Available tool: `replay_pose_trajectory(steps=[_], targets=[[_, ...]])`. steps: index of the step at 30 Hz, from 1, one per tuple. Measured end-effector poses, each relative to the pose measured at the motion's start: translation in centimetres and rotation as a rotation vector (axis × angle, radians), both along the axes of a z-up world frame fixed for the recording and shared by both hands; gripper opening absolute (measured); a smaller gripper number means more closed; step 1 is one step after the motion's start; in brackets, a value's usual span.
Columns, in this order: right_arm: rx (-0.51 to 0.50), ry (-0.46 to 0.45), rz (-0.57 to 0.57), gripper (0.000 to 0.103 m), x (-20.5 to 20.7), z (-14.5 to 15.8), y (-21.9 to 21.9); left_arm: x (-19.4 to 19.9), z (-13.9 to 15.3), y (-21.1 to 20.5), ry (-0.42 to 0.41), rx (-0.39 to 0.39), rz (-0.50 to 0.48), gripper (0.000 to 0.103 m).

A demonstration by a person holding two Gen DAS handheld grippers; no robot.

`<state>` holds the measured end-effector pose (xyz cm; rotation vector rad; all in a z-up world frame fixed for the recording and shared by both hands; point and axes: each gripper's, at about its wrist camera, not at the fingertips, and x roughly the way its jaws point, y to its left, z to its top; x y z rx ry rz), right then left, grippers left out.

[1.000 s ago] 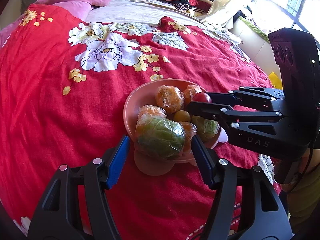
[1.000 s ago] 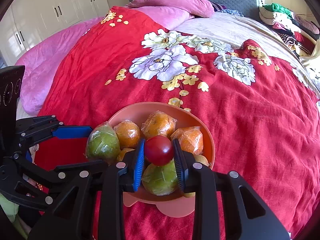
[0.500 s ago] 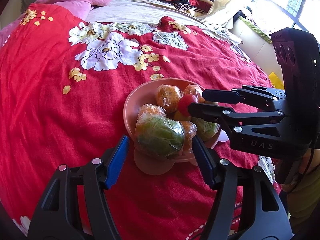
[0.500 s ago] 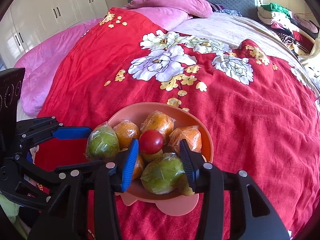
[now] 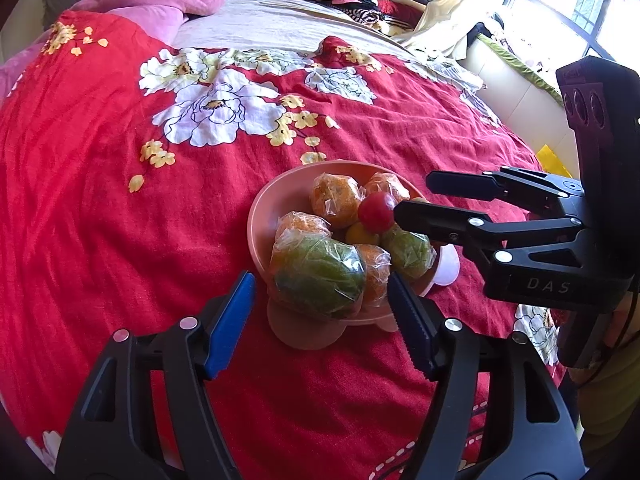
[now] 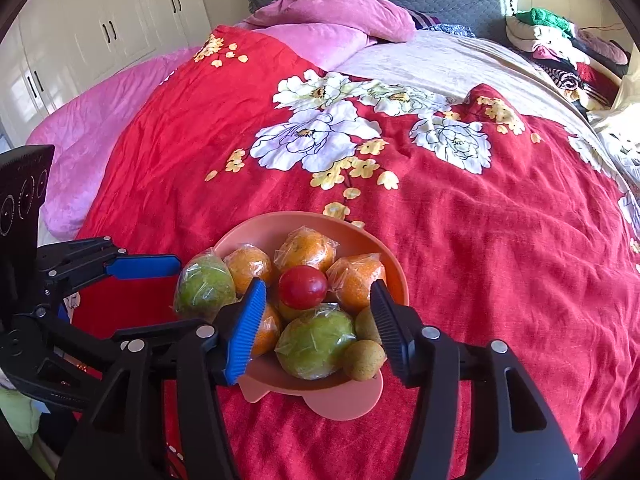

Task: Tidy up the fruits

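Left wrist view: "DAS" reads in raised letters on the black body of the right gripper [image 5: 412, 196], which reaches in from the right over the bowl [image 5: 260, 216]. The bowl is smooth pink plastic, round, with flat tab feet, set on a red floral bedspread [image 5: 100, 208] near the bed's near edge. Inside: oranges [image 5: 334, 200] in crinkled clear film, a large wrapped green fruit [image 5: 318, 276] at the near rim, and a glossy bare tomato [image 5: 376, 212] resting on top of the pile. Left gripper [image 5: 320, 312]: jaws opening, blue ribbed pads standing either side of the green fruit, apart from it.

Right wrist view: right gripper [image 6: 318, 320] jaws opening, released; the tomato [image 6: 303, 287] lies between and beyond the pads, untouched, on the heap. Shown only here: two small rough brownish fruits [image 6: 365, 359] at the bowl's near right rim, and white cupboard doors [image 6: 100, 28]. No writing legible.
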<state>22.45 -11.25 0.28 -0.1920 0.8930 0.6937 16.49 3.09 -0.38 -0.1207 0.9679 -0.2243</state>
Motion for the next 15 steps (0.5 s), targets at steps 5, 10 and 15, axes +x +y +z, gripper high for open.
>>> replay_pose_trajectory(steps=[5, 10, 15], targets=[[0.013, -0.018, -0.019, 0.073, -0.5, 0.9, -0.7, -0.1, 0.4, -0.2, -0.008, 0.002, -0.001, 0.063], [0.022, -0.04, -0.029, 0.082, -1.1, 2.0, -1.3, -0.4, 0.9, -0.4, -0.02, 0.004, 0.001, 0.069], [0.032, -0.065, -0.038, 0.091, -1.9, 3.2, -1.9, -0.8, 1.6, -0.6, -0.033, 0.014, 0.007, 0.076]])
